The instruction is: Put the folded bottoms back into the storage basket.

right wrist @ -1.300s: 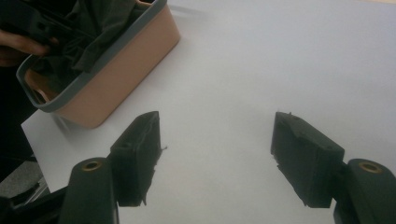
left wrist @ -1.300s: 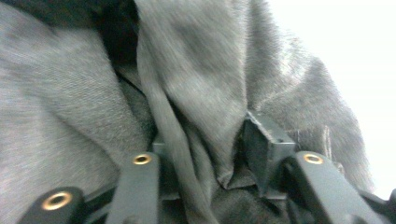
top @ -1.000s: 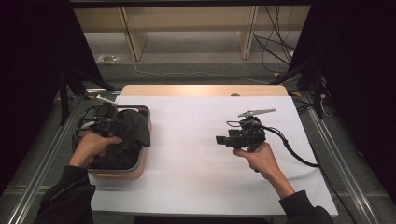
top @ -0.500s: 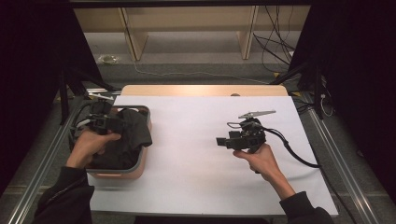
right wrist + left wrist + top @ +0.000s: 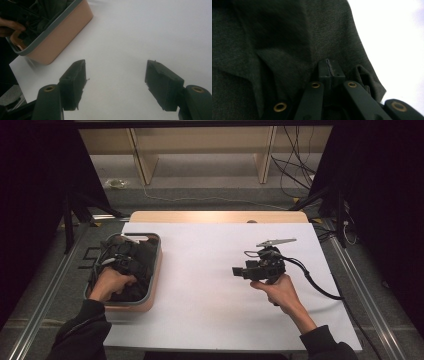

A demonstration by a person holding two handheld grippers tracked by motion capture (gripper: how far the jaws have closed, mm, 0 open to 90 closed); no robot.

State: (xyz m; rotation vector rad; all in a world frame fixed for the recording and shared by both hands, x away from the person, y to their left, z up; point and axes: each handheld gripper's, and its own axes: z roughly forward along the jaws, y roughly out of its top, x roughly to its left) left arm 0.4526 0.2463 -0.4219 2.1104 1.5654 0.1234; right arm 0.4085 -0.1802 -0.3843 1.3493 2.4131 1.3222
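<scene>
Down inside the pink bin (image 5: 150, 285) at tabletop (image 5: 210, 320) left, left tongs (image 5: 329, 68) pinching dark grey garment (image 5: 274, 37): lift straight, slowly, clearing the rim; right tongs (image 5: 115, 85) spread, idle over bare white.

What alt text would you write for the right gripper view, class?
The right tool hangs open over the white sheet, its two black jaws wide apart with nothing between them. At upper left, a pink bin with a grey rim holds dark cloth.
</scene>
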